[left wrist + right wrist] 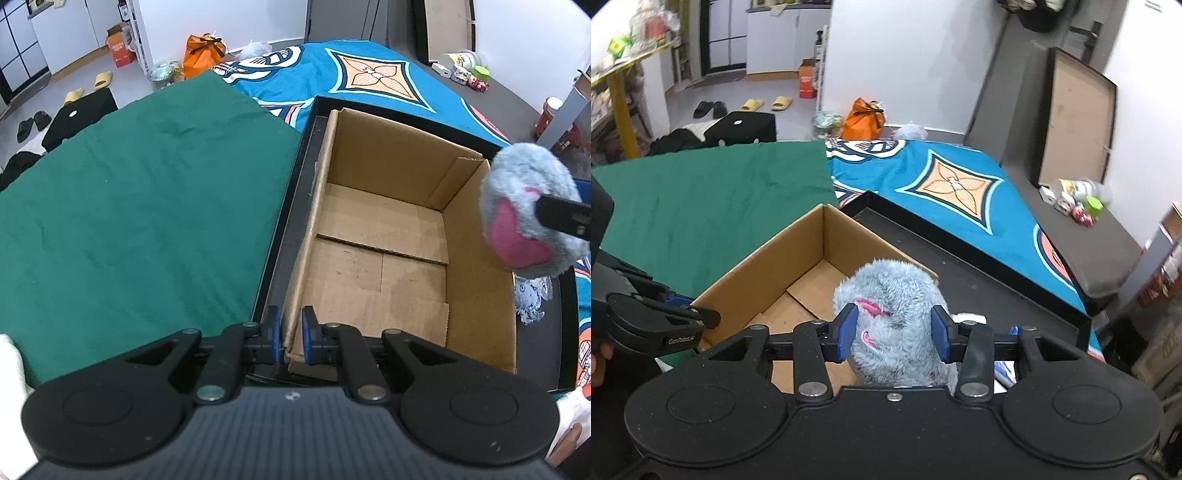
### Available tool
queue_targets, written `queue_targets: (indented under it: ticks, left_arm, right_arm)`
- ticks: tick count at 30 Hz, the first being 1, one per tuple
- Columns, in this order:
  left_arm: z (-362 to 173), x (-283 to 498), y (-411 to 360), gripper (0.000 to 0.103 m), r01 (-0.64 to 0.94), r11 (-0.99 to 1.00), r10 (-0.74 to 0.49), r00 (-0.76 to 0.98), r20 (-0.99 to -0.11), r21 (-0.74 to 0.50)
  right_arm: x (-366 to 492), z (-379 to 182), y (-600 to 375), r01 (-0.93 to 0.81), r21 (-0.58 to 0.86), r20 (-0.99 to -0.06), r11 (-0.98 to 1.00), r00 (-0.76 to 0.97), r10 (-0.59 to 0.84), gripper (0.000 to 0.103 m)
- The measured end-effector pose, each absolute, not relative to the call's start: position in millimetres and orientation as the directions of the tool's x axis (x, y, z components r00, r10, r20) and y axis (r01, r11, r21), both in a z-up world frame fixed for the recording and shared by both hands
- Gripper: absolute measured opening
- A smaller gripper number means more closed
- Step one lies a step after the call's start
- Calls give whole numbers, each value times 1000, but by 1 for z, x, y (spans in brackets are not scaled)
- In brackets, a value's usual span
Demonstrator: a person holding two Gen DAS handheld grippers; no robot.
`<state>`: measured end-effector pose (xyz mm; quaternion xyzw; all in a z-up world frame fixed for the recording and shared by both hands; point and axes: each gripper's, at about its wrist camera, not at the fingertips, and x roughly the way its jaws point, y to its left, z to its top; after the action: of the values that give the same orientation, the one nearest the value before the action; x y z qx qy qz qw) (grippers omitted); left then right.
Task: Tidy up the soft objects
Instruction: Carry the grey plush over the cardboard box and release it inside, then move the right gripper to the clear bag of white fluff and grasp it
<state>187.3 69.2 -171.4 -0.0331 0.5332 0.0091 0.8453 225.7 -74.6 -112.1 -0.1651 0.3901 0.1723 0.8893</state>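
Left gripper (291, 334) clamped on cardboard box (384, 236) wall; right gripper (894, 332) gripping grey plush (894, 295) above it.

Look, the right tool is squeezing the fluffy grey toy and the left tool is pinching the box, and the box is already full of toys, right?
Not quite. The cardboard box is empty, as the left wrist view shows. The right tool does squeeze the fluffy grey toy, and the left tool does pinch the box wall.
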Motion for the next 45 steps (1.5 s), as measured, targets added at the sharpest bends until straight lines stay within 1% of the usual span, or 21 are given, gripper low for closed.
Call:
queue_targets:
  ticks: [6, 8, 10, 12, 21, 24, 31, 34, 36, 39, 42, 45]
  left_arm:
    - [-176, 191, 67, 11, -43, 998, -15, 420, -907, -36]
    - [-178, 192, 68, 11, -43, 998, -14, 415, -910, -35]
    - [-179, 195, 69, 11, -53, 998, -17, 408, -913, -42]
    - [-180, 196, 70, 12, -62, 997, -21, 406, -914, -51]
    - [-177, 192, 68, 12, -66, 998, 6, 414, -910, -23]
    - [-174, 191, 67, 14, -63, 998, 4, 423, -906, -25]
    - [-171, 187, 64, 16, -56, 998, 37, 427, -904, 14]
    - [-169, 185, 61, 23, -48, 998, 54, 440, -896, 37]
    - [-167, 183, 59, 36, -46, 997, 70, 454, -888, 56]
    - [-164, 182, 53, 48, -37, 996, 94, 474, -876, 87]
    - [-163, 181, 48, 55, -27, 994, 109, 486, -867, 110]
    - [-163, 182, 46, 58, -29, 991, 130, 486, -864, 132]
  right_arm:
    - [236, -117, -61, -479, -199, -732, 855, 653, 195, 43]
    - [238, -114, -58, -491, -209, -719, 846, 663, 207, 48]
    - [240, -110, -57, -477, -213, -702, 853, 682, 205, 65]
    - [240, -105, -61, -462, -201, -687, 864, 695, 212, 69]
    - [227, -113, -93, -414, -159, -725, 896, 666, 179, 69]
    - [218, -120, -104, -394, -153, -742, 906, 651, 158, 70]
    - [202, -134, -131, -339, -124, -763, 933, 633, 128, 72]
    - [199, -142, -141, -314, -101, -772, 944, 623, 125, 72]
    - [198, -148, -147, -302, -87, -776, 949, 618, 126, 72]
    - [198, -158, -155, -282, -67, -780, 957, 613, 126, 72]
    - [201, -169, -167, -250, -35, -779, 968, 613, 130, 72]
    - [204, -179, -181, -210, 12, -775, 978, 616, 142, 71]
